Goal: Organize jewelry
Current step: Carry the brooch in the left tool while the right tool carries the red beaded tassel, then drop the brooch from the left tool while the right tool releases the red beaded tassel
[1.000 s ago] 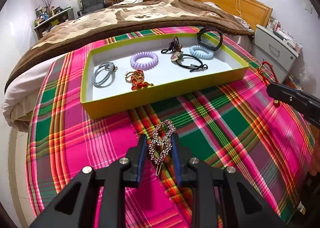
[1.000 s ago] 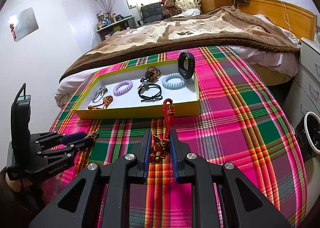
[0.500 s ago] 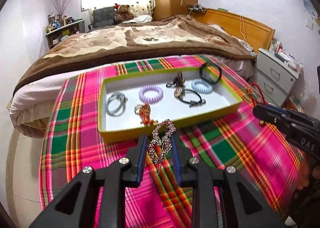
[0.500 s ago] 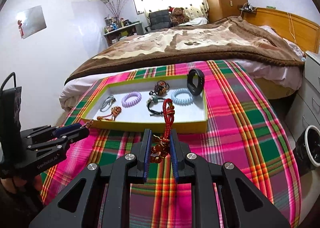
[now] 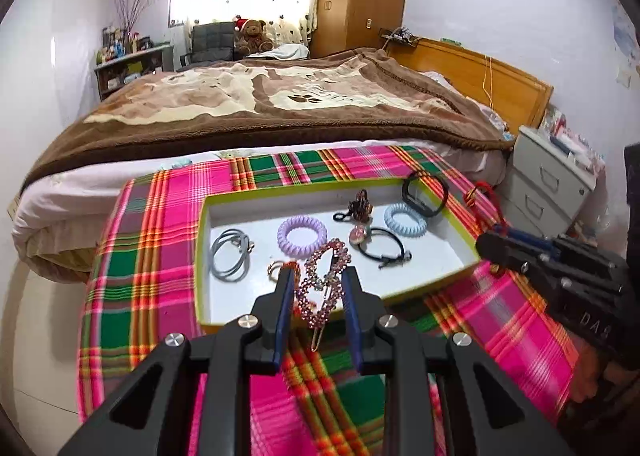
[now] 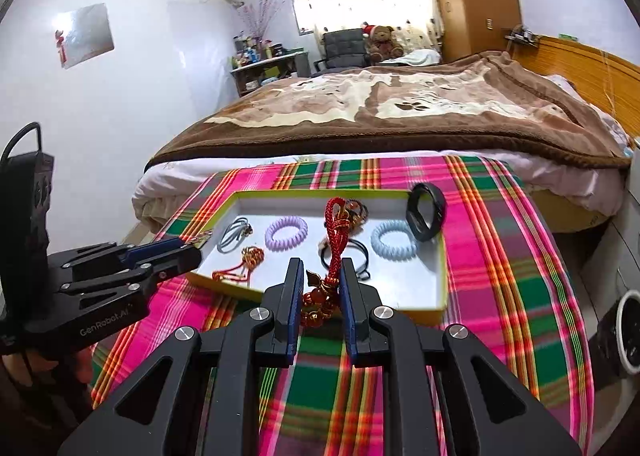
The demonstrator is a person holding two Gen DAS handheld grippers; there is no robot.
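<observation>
My left gripper [image 5: 316, 280] is shut on a rhinestone hair clip [image 5: 324, 284], held in the air over the near edge of the yellow-rimmed tray [image 5: 304, 184]. My right gripper [image 6: 319, 272] is shut on a red cord charm with amber beads [image 6: 334, 244], also raised above the tray's [image 6: 340, 194] near edge. In the tray lie a grey hair tie [image 5: 230, 256], a purple coil tie [image 5: 302, 234], a blue coil tie [image 5: 404, 218], a black hair tie [image 5: 380, 246], a black band [image 5: 424, 190] on the far right rim, and a red-gold knot charm [image 6: 244, 262].
The tray sits on a small table under a pink and green plaid cloth [image 5: 152, 256]. A bed with a brown blanket [image 5: 280, 104] lies behind it. A grey nightstand [image 5: 552, 184] stands at the right, a white bin [image 6: 630, 332] on the floor.
Both grippers have risen and moved toward the tray with their pieces held. The tray now looks smaller and lower in both views, and each gripper reaches closer to the other view's tray edge.
</observation>
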